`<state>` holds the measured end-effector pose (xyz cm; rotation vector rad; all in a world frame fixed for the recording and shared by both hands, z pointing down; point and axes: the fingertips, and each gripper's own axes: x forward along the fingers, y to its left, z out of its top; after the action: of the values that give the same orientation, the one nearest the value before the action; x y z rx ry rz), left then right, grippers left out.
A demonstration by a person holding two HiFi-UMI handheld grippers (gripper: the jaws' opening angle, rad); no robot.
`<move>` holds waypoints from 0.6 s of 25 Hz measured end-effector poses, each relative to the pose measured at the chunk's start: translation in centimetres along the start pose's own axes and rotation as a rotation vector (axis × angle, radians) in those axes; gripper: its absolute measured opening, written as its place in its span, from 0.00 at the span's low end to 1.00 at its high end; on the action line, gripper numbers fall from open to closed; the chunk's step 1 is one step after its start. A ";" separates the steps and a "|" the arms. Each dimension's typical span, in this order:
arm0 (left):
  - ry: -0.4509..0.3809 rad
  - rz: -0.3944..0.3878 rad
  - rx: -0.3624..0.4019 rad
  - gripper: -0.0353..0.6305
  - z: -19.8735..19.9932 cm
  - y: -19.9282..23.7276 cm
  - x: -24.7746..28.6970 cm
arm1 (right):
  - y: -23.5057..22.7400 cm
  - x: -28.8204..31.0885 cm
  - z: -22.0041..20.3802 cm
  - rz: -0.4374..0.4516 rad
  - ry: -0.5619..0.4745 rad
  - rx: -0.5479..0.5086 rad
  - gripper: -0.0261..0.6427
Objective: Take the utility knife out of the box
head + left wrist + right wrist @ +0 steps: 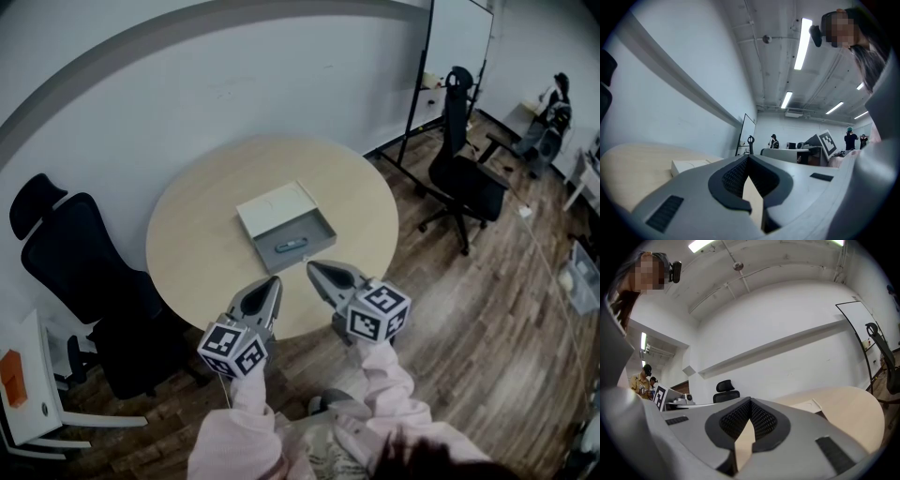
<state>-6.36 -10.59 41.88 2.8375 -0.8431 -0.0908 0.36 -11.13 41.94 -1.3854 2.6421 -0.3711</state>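
An open grey box [298,230] lies in the middle of a round beige table [197,234], its lid folded back toward the wall. A small blue-green utility knife [292,247] lies inside the tray. Both grippers hover over the table's near edge, pointing at the box and apart from it. The left gripper [275,281] is shut and holds nothing. My right gripper [312,268] is also shut and empty. In the left gripper view the jaws [748,155] meet at their tips, with the box [691,165] low at the left. The right gripper view shows its jaws [750,399] closed, the box [806,406] beyond.
A black office chair [84,272] stands at the table's left and another [464,159] at the right on the wooden floor. A whiteboard on a stand [459,42] is behind the table. A white cabinet [28,394] sits at the lower left. People stand far off in the room.
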 end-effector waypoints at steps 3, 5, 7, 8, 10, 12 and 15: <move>0.004 -0.002 -0.003 0.05 -0.3 0.1 0.2 | -0.3 0.0 -0.1 -0.001 0.005 0.003 0.04; 0.007 -0.002 -0.008 0.05 -0.5 0.2 0.5 | -0.6 0.1 -0.3 0.001 0.009 0.006 0.04; 0.010 -0.002 -0.011 0.05 -0.7 0.4 0.8 | -1.0 0.3 -0.5 0.000 0.007 0.010 0.04; 0.012 0.000 -0.013 0.05 -0.8 0.6 1.0 | -1.2 0.5 -0.5 0.000 0.007 0.012 0.04; 0.012 0.007 -0.014 0.05 -0.8 1.0 1.5 | -1.9 1.0 -0.3 0.004 0.010 0.017 0.04; 0.011 0.016 -0.015 0.05 -0.6 1.4 2.1 | -2.6 1.5 0.1 0.012 0.014 0.017 0.04; 0.010 0.031 -0.015 0.05 -0.3 2.4 2.8 | -3.5 2.4 0.7 0.023 0.016 0.018 0.04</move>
<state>-5.27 -14.02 42.64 2.8079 -0.8807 -0.0789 1.88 -15.15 42.26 -1.3515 2.6586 -0.4036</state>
